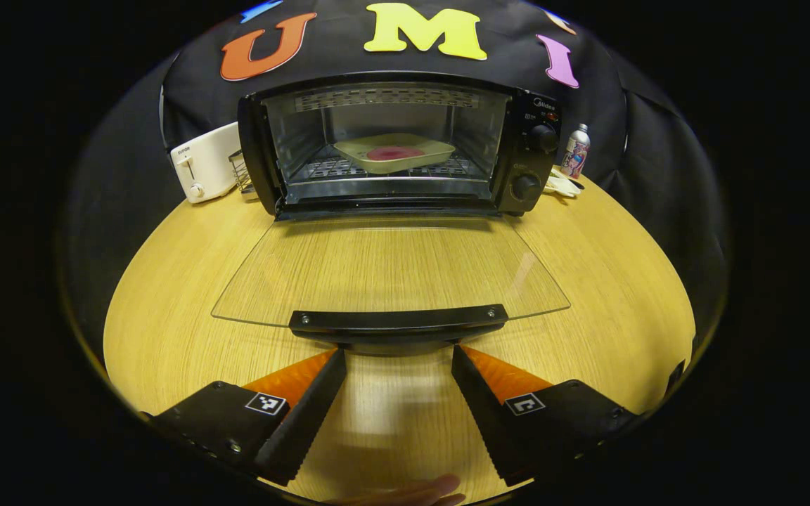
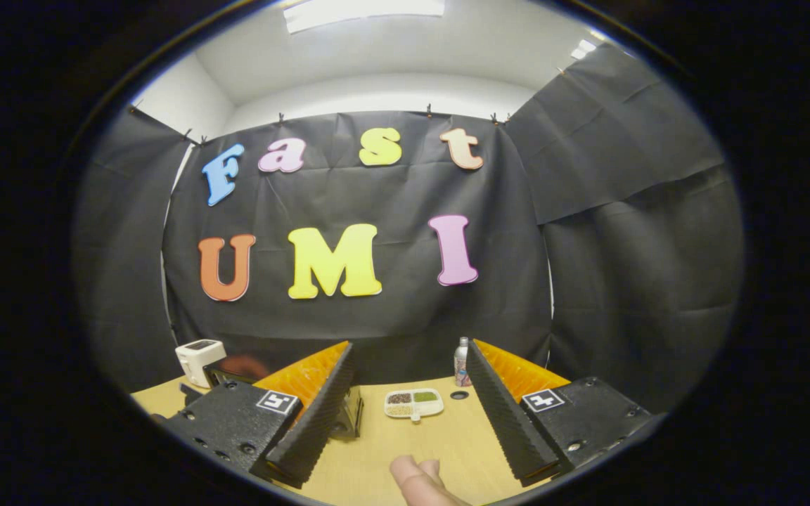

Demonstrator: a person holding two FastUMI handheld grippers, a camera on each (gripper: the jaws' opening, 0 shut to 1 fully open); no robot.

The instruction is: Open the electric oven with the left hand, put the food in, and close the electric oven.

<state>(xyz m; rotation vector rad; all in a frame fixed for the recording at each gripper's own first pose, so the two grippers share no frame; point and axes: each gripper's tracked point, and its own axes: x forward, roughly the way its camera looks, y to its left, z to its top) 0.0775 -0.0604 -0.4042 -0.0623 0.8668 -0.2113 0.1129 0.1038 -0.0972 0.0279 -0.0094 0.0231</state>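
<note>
The black electric oven [image 1: 391, 140] stands at the back of the wooden table [image 1: 187, 295]. Its glass door [image 1: 391, 267] lies flat open toward me. Inside, on the rack, rests a pale tray [image 1: 394, 152] holding a red piece of food. My left gripper [image 1: 398, 355] is open, its fingertips just short of the door's black handle [image 1: 398, 325] and to either side of it, touching nothing. In the right gripper view my right gripper [image 2: 408, 346] is open and empty, held up facing the booth wall above the table [image 2: 433, 443]. Part of the oven [image 2: 226, 371] peeks from behind its left finger.
A white toaster [image 1: 204, 161] stands left of the oven, also seen as the toaster [image 2: 199, 360]. Right of the oven are a small bottle [image 1: 576, 151] and a white divided dish [image 2: 414, 404]. A person's fingertip [image 1: 440, 485] shows at the bottom edge.
</note>
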